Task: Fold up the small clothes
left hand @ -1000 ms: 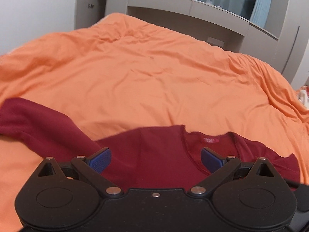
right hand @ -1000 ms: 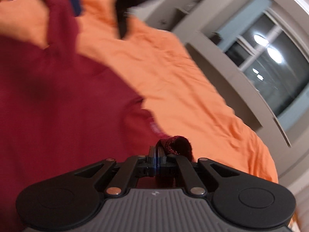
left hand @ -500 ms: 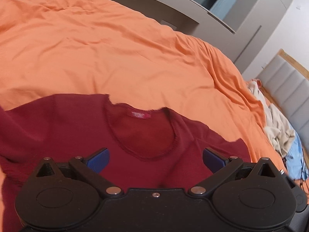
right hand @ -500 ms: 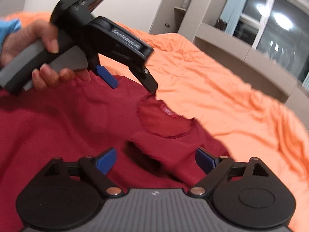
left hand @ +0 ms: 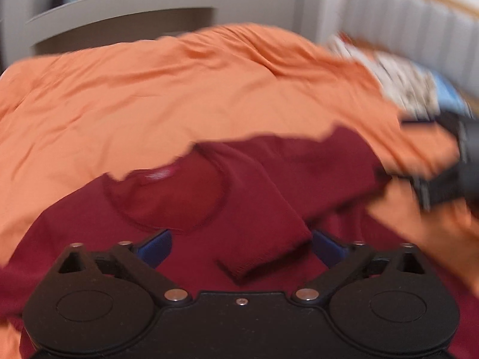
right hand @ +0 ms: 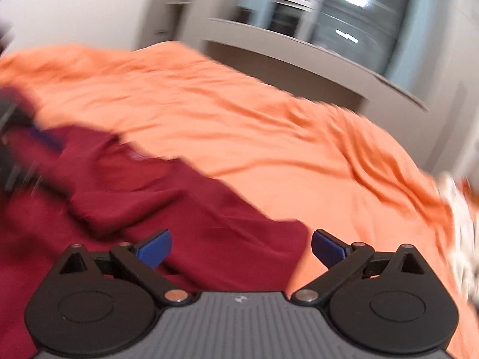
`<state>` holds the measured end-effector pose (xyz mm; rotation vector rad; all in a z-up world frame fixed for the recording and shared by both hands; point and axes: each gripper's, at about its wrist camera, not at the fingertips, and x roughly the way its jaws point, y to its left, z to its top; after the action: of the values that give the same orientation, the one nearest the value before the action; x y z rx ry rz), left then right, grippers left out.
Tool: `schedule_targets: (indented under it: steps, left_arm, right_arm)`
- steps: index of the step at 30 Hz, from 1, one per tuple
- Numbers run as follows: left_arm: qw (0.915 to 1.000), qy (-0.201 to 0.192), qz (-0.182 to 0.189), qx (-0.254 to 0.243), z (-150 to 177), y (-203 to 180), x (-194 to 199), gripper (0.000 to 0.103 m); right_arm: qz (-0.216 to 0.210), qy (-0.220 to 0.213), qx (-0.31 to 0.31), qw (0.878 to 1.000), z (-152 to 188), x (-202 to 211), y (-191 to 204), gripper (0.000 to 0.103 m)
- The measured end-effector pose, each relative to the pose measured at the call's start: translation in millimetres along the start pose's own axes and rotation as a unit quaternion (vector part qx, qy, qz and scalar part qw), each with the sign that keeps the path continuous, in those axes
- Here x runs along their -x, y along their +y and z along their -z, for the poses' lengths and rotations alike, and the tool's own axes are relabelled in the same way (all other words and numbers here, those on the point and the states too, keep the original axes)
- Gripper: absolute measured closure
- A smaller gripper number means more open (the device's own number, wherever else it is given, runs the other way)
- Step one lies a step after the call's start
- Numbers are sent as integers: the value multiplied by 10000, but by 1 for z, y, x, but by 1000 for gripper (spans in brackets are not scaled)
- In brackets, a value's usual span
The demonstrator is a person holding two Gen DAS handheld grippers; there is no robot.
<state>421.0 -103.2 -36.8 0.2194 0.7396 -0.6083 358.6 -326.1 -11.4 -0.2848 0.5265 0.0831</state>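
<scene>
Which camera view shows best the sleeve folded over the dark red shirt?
The left wrist view: the folded sleeve lies centred, cuff visible, across the dark red shirt. The right wrist view shows it blurred, off to the left.

I see an orange bedspread (left hand: 179, 95) rumpled across the bed. At its right edge lies a blurred heap of white and blue cloth (left hand: 419, 86), before a pale padded headboard (left hand: 404, 24). Beyond the far edge stands a grey shelf unit (right hand: 314, 53) under a dark window (right hand: 344, 15).
</scene>
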Motion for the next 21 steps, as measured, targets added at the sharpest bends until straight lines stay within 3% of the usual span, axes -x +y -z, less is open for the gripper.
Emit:
schedule_targets:
  steps: [6,7,9,11,13,17,19,21]
  left_arm:
    - [9976,272,-152,-614,0,-23,-19,26]
    - [9972,315,-219,-640,-1,-23,-22,33]
    - [9965,403,-304,-659,-1,-25,-26,52]
    - [9960,522,-215,-694,-1,-26,-32,91]
    - [9970,472,-218,-569,-3,-23,-31,100]
    - [9988,-110,157,442,-17,9,-15,101]
    - [9904,-316,214,1325,-24,41,-12,101]
    - [9760,-381,133,2142,-27,72,-15,101]
  right_arm:
    - [128,189,-1101,9937,16,-8,-60,1]
    - [113,209,-1219,9923,18,-8,-64,1]
    - [52,221,-1419,9896,26,-6,-70,1]
    - [6,249,-1533,9879,32,-7,-73,1]
    - [-41,262,-1558,9874,35,-8,-75,1]
    - [-113,199,-1525,9880,31,-8,-71,1]
    - [-131,187,-1507,9883,30,-8,-70,1]
    - [-135,201,-1489,9886,29,-9,-68,1]
